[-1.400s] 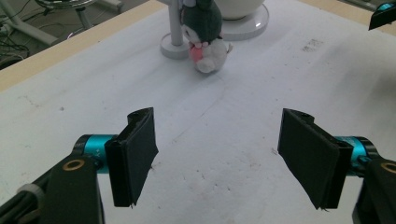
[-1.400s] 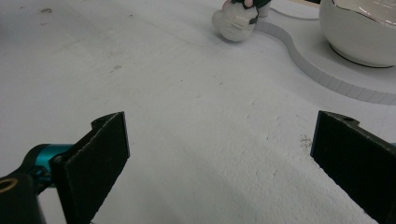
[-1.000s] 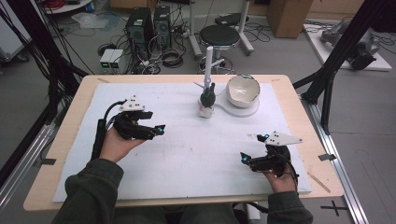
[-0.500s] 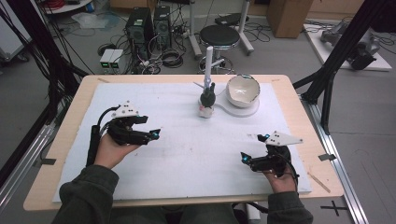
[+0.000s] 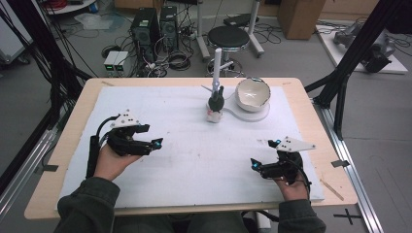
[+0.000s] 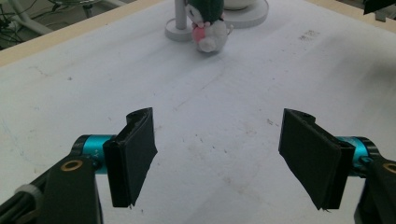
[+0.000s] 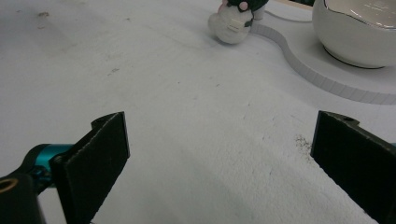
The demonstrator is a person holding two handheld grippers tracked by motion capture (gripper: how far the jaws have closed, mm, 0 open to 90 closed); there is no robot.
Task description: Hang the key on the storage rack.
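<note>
- Left gripper (image 5: 154, 144) and right gripper (image 5: 254, 165): fingers spread, empty, well short of the toy (image 5: 215, 103).
- Likely approach: centre the toy between the fingers before clenching.

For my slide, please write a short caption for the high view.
Two hand-held grippers, left and right, hover open over a white mat, facing a small plush toy and a white bowl.

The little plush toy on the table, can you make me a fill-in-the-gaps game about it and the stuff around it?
1. The plush toy stands beside a white ____ on a flat base.
2. The left tool has its jaws ____.
3. The right tool holds ____.
4. The thin white pole rises just ____ the toy.

Missing words: bowl; open; nothing; behind
</note>
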